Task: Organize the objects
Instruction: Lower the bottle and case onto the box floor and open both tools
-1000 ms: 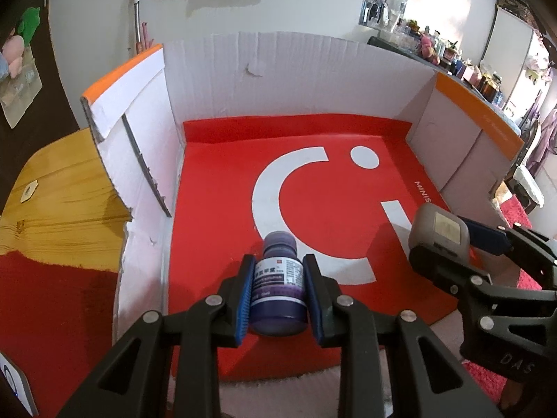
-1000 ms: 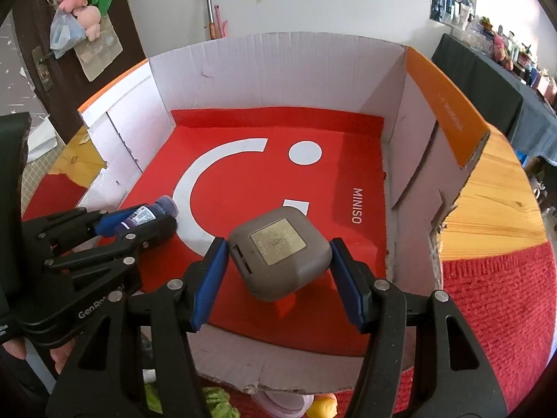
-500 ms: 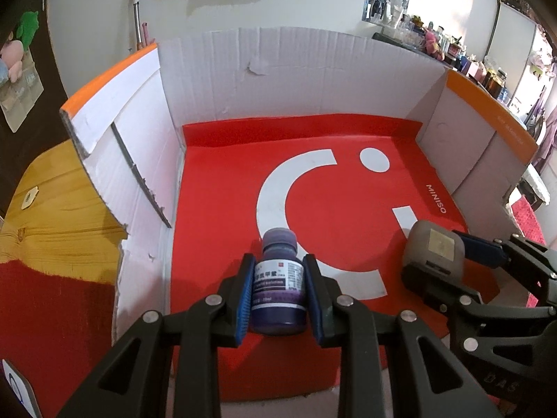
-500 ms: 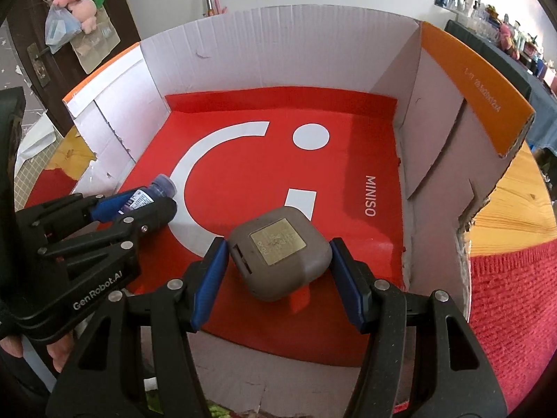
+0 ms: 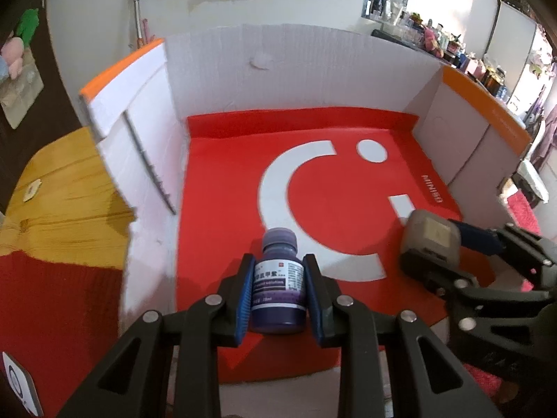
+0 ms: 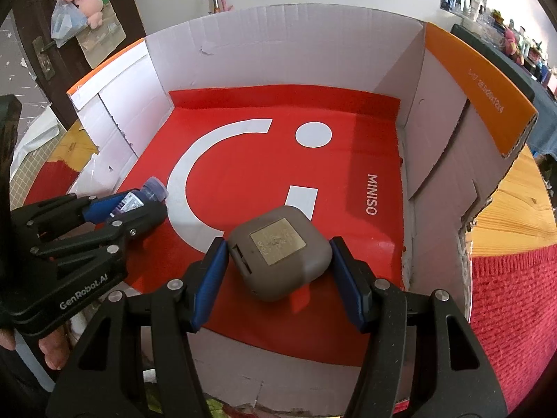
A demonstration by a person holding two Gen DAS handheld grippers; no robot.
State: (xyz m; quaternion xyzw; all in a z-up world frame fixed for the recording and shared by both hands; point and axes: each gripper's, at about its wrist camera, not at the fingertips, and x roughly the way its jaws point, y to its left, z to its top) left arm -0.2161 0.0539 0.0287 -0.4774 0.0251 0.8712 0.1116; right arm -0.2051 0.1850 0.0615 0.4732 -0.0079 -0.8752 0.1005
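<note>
red liner: "MINISO" | left gripper body: "GenRobot.AI" | bottle label: unreadable

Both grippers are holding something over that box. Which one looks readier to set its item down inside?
Probably the left. Its gripper clamps the purple bottle squarely, low over bare red floor of the box. The right gripper holds the grey case skewed, by its corners, so it may tip on release.

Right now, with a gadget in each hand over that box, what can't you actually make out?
- Bottle label: left view, print too small and blurred.
- Grey case underside: right view, its own body hides it.
- Box near wall: both views, behind the fingers.
- Shelf clutter: left view, too small.
</note>
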